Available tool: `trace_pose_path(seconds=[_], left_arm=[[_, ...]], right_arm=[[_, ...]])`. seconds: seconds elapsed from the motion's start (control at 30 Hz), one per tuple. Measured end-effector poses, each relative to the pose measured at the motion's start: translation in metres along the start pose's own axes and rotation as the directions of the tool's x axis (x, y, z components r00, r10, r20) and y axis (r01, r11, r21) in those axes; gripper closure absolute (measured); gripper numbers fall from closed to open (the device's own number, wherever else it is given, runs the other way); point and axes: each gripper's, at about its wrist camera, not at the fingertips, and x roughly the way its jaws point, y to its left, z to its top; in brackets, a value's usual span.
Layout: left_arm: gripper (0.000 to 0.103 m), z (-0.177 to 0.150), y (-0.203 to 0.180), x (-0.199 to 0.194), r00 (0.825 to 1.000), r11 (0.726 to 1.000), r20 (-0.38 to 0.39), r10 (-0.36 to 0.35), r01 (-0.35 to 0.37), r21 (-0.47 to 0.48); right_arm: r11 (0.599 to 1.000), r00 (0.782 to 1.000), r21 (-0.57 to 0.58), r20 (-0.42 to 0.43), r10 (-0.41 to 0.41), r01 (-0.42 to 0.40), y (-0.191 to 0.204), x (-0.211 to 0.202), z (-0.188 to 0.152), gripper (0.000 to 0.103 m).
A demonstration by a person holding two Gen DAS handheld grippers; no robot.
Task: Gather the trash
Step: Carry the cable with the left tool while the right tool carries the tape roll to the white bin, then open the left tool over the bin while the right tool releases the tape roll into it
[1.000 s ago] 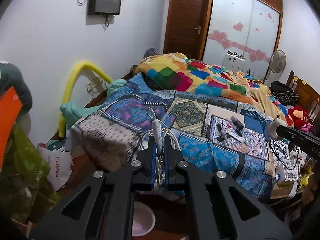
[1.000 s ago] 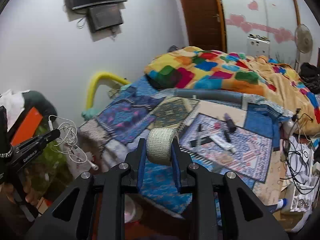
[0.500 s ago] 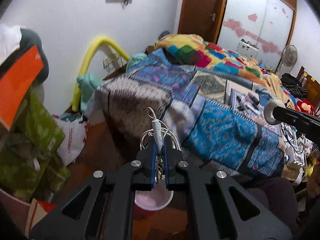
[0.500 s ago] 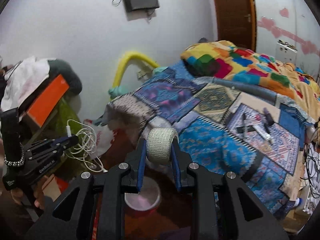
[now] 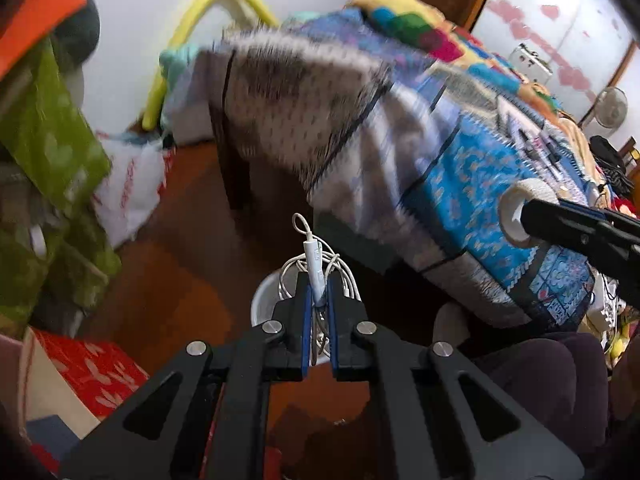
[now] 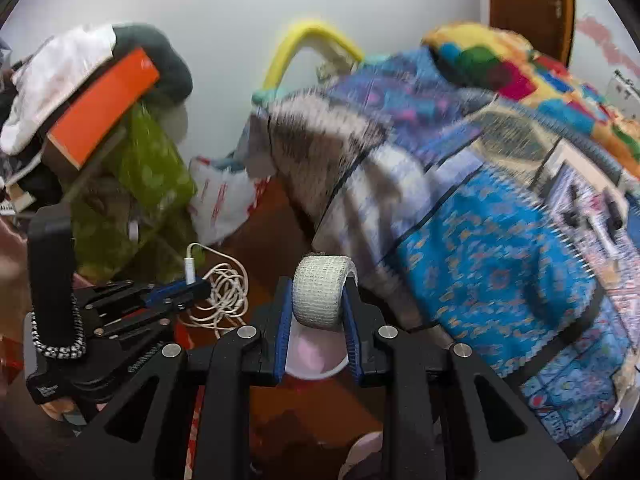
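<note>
The biggest thing here is the bed (image 5: pixel 460 152). A patchwork blanket (image 6: pixel 500 248) covers it and hangs over its near corner, down toward the floor. The picture is blurry there, so I cannot make out the small things on top of the bed.

Next to the wall sits a tall pile of clutter (image 6: pixel 100 132). It has green bags, an orange box and white cloth on top. A white plastic bag (image 5: pixel 128 188) lies on the floor between that pile and the bed corner. A yellow bent tube (image 6: pixel 308 44) leans on the wall behind the bed.

The floor (image 5: pixel 180 280) is dark red-brown wood. On it, near the bed corner, stands a small round bin (image 6: pixel 316 356) with a pale pink inside.

My right claw (image 6: pixel 318 300) is squeezed on a roll of white bandage (image 6: pixel 320 296). The roll stands up between my blue pads, right above the bin.

My left claw (image 5: pixel 319 300) is pinched tight on a bunch of white earphone wires (image 5: pixel 316 268). The loops hang out on both sides of the pads. This claw is over the bin's rim too, just beside my right claw.
</note>
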Motion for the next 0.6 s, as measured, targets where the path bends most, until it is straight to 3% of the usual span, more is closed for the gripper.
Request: trace_pose_path(seconds=[0.3, 0.6], left_arm=[[0.097, -0.016, 0.015, 0.084, 0.984, 0.997, -0.18, 0.006, -0.021, -0.078], [0.095, -0.018, 0.018, 0.125, 0.957, 0.993, -0.29, 0.0, -0.035, -0.114]], right_arm=[[0.999, 0.984, -0.012, -0.178, 0.032, -0.034, 0.001, 0.08, -0.014, 0.081], [0.998, 0.963, 0.036, -0.264, 0.057, -0.049, -0.008, 0.121, -0.02, 0.081]])
